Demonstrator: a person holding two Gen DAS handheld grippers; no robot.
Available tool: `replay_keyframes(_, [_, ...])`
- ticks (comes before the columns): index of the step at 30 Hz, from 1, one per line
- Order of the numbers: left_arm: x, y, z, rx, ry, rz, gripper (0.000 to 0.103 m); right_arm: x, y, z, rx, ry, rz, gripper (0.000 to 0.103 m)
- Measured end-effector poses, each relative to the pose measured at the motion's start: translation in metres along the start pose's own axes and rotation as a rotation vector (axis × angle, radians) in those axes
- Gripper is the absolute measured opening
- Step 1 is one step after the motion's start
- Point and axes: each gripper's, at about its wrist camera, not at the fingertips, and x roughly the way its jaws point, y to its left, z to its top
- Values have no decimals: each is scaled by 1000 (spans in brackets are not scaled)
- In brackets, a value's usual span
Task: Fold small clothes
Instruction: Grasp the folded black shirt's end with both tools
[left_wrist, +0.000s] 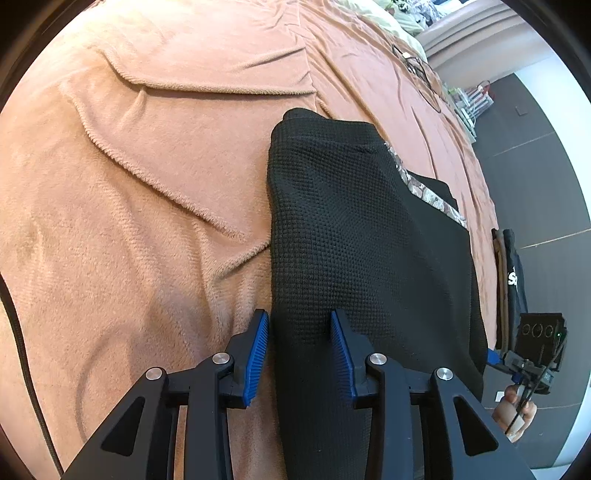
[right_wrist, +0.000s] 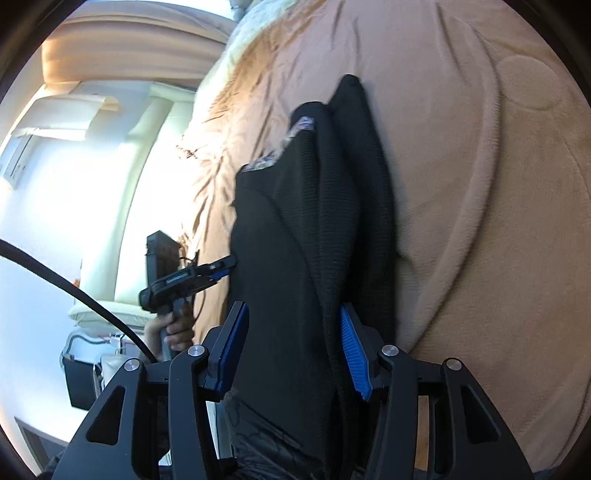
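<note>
A black waffle-knit garment (left_wrist: 351, 236) with a patterned trim lies folded lengthwise on a peach fleece blanket (left_wrist: 147, 184). My left gripper (left_wrist: 299, 354) is open, its blue pads on either side of the garment's near end. In the right wrist view the same garment (right_wrist: 306, 240) runs between the open fingers of my right gripper (right_wrist: 291, 350). The cloth passes between both sets of pads without being pinched. The other gripper shows at the frame edge in each view: the right one (left_wrist: 532, 354) and the left one (right_wrist: 192, 277).
The blanket (right_wrist: 480, 184) covers a bed. A dark floor (left_wrist: 535, 166) lies past the bed's right edge. Dark folded items (left_wrist: 511, 280) sit at that edge. A black bin (right_wrist: 79, 376) and white furniture stand beside the bed.
</note>
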Motion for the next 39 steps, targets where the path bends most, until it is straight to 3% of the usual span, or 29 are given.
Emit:
replay_keyframes(5, [-3, 2, 0, -7, -9, -4, 37, 19, -30, 23, 84, -24, 54, 48])
replay_keyframes(12, [4, 4, 0, -23, -4, 11, 37, 59, -48, 72, 190, -66, 222, 48])
replay_keyframes(20, [1, 8, -3, -36, -14, -1, 37, 62, -20, 104, 129, -155, 248, 48])
replay_keyframes(23, [-3, 9, -3, -40, -17, -3, 37, 53, -4, 106, 61, -197, 172, 48])
replay_keyframes(26, [-12, 10, -3, -35, -44, 10, 37, 49, 5, 100, -16, -218, 6, 48])
replay_keyframes(31, [-24, 20, 5, -52, -73, 14, 37, 62, -3, 88, -44, -164, -171, 48])
replay_keyframes(33, [-24, 25, 11, -68, -80, 12, 37, 73, -8, 83, -43, -116, -204, 51])
replay_keyframes(35, [-20, 29, 17, -83, -82, 0, 37, 85, -8, 80, -49, -68, -218, 66])
replay_keyframes(39, [-7, 28, 34, -90, -70, -13, 37, 106, -2, 78, -87, -16, -202, 68])
